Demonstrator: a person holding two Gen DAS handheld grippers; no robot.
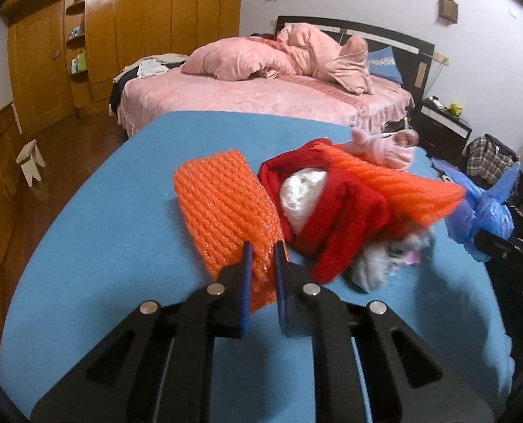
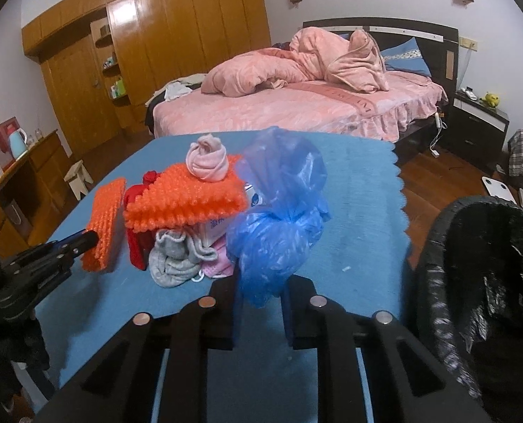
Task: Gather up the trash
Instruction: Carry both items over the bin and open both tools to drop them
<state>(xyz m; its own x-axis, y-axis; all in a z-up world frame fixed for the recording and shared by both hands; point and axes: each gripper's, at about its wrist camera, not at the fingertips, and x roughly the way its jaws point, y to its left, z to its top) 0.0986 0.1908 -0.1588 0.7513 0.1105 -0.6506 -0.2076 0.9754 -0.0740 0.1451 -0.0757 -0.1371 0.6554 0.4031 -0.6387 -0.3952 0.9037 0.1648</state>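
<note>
My left gripper [image 1: 263, 250] is shut on the near edge of an orange foam net [image 1: 222, 208] that rests on the blue tablecloth [image 1: 102, 246]. The right wrist view shows the same grip from the side, the net [image 2: 106, 225] standing on edge. My right gripper [image 2: 263, 282] is shut on a crumpled blue plastic bag [image 2: 279, 225], held just above the cloth. Between them lies a pile: a second orange net [image 2: 187, 197], a red cloth [image 1: 342, 218], white crumpled paper [image 1: 303, 194], a pink sock ball [image 2: 207, 162], a grey sock [image 2: 173, 261].
A black bin lined with a black bag [image 2: 434, 246] stands at the table's right side. Behind the table are a pink bed [image 2: 296, 109], a wooden wardrobe [image 2: 155, 42], a small stool [image 2: 79, 176] on the floor and a dark nightstand [image 2: 480, 123].
</note>
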